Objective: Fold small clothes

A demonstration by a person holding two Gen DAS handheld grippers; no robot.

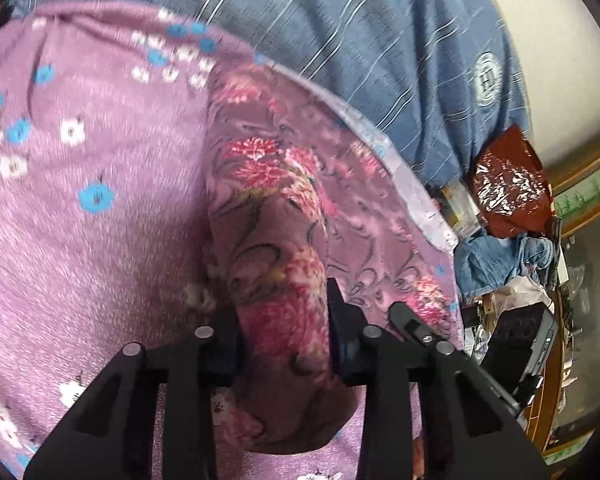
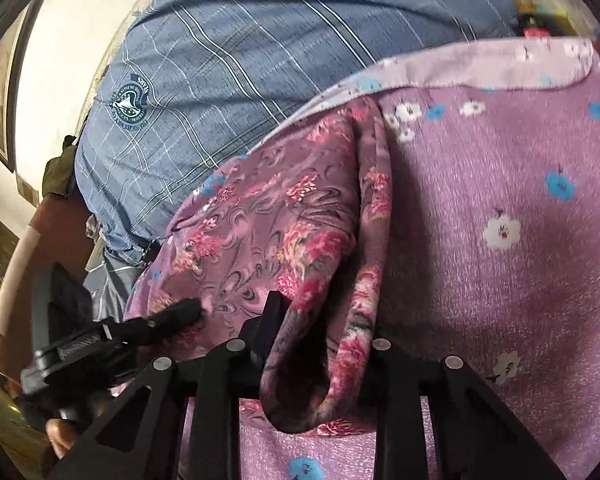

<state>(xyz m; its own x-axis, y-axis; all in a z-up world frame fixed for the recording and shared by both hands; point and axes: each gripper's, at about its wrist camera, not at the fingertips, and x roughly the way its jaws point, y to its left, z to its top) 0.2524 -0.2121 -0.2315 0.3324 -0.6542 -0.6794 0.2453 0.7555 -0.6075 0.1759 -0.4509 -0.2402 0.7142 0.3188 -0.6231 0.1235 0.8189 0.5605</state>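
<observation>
A small mauve garment [image 1: 276, 200] printed with red and pink flowers lies bunched in a long fold on a purple sheet [image 1: 100, 240] dotted with blue and white blossoms. My left gripper [image 1: 280, 308] is shut on the near end of that fold, and the cloth fills the gap between its fingers. My right gripper [image 2: 320, 320] is shut on the same garment [image 2: 260, 232]; a loop of cloth droops over it and hides its right finger. The two grippers sit close together: the right one's tip [image 1: 408, 320] shows beside the left, and the left one [image 2: 184, 308] rests on the cloth.
A blue striped garment with a round emblem [image 1: 360, 40] lies beyond the sheet. On the right are a red plastic bag [image 1: 508, 184], crumpled denim [image 1: 500, 260] and a black device [image 1: 524, 340]. A person's forearm [image 2: 16, 264] is at the left edge.
</observation>
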